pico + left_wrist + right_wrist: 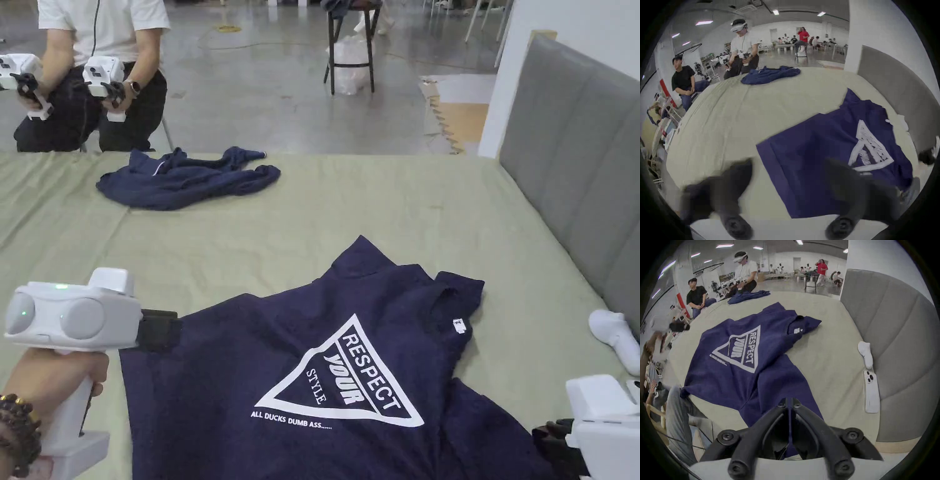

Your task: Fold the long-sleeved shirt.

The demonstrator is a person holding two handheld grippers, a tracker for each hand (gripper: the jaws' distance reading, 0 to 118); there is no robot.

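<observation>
A navy shirt (281,375) with a white triangle print lies spread on the pale green sheet (375,206), collar toward the right. My left gripper (159,328) hovers at the shirt's left hem corner. In the left gripper view its jaws (789,164) stand wide apart and blurred above the hem of the shirt (818,154), holding nothing. My right gripper (553,437) is at the near right edge. In the right gripper view its jaws (789,400) are closed with a strip of the shirt (737,378) pinched between them, on the near sleeve.
A second navy garment (181,178) lies crumpled at the far left of the bed, in front of a person (94,62) holding two grippers. A grey padded headboard (575,156) runs along the right. A white object (615,337) and a phone (871,392) lie beside it.
</observation>
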